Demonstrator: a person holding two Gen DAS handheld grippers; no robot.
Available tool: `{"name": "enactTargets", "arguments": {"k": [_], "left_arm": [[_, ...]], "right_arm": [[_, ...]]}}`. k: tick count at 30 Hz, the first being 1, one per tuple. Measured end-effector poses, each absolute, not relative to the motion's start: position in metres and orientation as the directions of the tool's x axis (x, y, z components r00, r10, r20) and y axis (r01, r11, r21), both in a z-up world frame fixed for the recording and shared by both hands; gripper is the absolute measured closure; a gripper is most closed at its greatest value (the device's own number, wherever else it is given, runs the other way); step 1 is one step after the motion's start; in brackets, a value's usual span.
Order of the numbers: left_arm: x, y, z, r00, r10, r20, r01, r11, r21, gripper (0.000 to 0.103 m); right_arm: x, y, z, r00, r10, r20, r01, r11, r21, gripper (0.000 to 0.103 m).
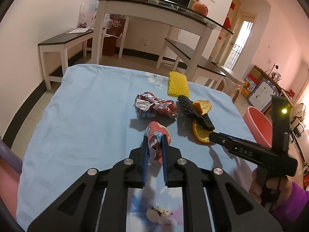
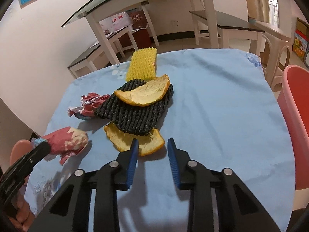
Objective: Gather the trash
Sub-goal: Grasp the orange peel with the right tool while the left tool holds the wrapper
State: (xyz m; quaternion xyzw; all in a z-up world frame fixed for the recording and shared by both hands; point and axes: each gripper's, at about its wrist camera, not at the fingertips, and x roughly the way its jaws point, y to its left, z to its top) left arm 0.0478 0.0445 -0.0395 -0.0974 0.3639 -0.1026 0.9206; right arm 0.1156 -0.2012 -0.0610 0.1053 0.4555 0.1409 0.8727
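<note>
A blue cloth (image 2: 212,100) covers the counter, and the trash lies in a loose line from its far edge toward the near one. At the far edge sits a yellow foam net (image 2: 143,63); touching it on the near side is a black foam net (image 2: 135,114), with one orange peel (image 2: 143,94) resting on top and a second orange peel (image 2: 135,143) partly tucked under its near end. A crumpled red-and-white wrapper (image 1: 154,106) lies just beside the black net, toward the counter's left edge. A pink bin (image 2: 295,116) stands off the right edge.

Only the left wrist view shows the glass-topped dining table (image 1: 154,2) with flowers and a round red fruit on it. The right wrist view alone shows the pale inside of the upper peel, and a framed picture on the wall.

The left claw (image 1: 155,145) is clamped on a crumpled red paper wad (image 1: 158,133), near the middle of the near half of the counter; whether the wad is lifted clear of the cloth is hard to tell. The right claw (image 2: 152,145) stands apart, holding nothing, its left fingertip (image 2: 134,145) over the near edge of the lower peel
</note>
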Motion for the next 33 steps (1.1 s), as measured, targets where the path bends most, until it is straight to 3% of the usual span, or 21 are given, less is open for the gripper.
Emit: {"name": "enactTargets", "arguments": {"k": [3,6,17,33], "left_arm": [[0.044,0.042,-0.037,0.717,-0.260,-0.647,0.121,0.960,-0.251,0.091],[0.039,0.040,-0.033,0.722,-0.261,-0.641,0.125,0.960,-0.250,0.091],[0.021,0.037,-0.020,0.745,-0.253,-0.617,0.128,0.962,-0.240,0.091],[-0.001,0.004,-0.009,0.755,-0.268,-0.598,0.177,0.962,-0.207,0.091]], "right_arm": [[0.117,-0.204,-0.061,0.545,0.337,-0.768,-0.128,0.939,0.321,0.093],[0.112,-0.211,-0.056,0.549,0.351,-0.759,-0.125,0.932,0.340,0.096],[0.065,-0.237,-0.028,0.596,0.298,-0.746,-0.128,0.952,0.278,0.099],[0.015,-0.277,0.001,0.680,0.303,-0.668,-0.111,0.942,0.315,0.099]]}}
